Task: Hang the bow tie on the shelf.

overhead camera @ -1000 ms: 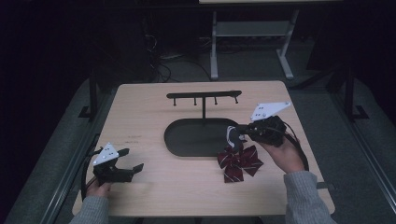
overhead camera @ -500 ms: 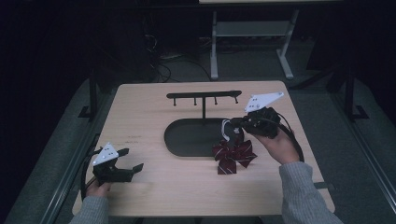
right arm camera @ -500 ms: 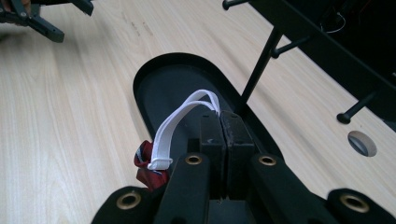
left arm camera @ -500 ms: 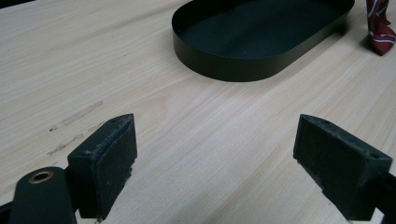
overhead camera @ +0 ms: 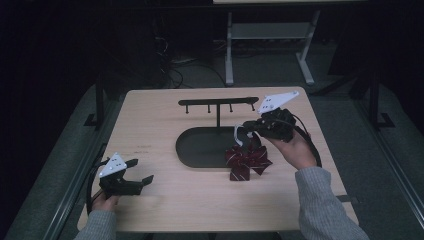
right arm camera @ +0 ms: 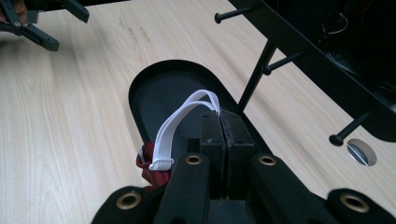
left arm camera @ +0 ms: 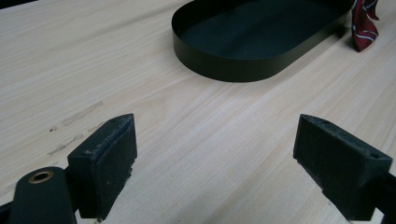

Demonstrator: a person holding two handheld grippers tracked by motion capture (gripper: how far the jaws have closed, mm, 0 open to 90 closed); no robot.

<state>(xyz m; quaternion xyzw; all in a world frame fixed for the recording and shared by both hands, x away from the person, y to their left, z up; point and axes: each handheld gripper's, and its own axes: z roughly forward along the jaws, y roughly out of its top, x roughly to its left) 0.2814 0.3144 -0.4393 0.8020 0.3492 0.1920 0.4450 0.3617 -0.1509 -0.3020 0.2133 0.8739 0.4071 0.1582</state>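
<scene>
A dark red striped bow tie (overhead camera: 247, 161) hangs by its white elastic strap (overhead camera: 239, 135) at the right end of the black oval tray (overhead camera: 200, 146). My right gripper (overhead camera: 248, 126) is shut on that strap (right arm camera: 180, 119), lifting it above the tray (right arm camera: 154, 100); part of the red bow (right arm camera: 146, 163) shows below the jaws. A black rack with pegs (overhead camera: 218, 103) stands on the tray's far side, just beyond the gripper (right arm camera: 222, 122). My left gripper (overhead camera: 141, 171) rests open near the table's front left corner, its pads (left arm camera: 109, 154) wide apart over bare wood.
The light wooden table (overhead camera: 165, 117) has free room at left and front. Rack pegs (right arm camera: 348, 128) stick out close to the right gripper. The tray (left arm camera: 252, 42) and the bow's tip (left arm camera: 363, 21) lie ahead of the left gripper. Table legs and cables stand behind.
My right gripper has risen and moved left toward the rack with the strap, dragging the bow tie up against the tray's end. The left gripper has stayed put.
</scene>
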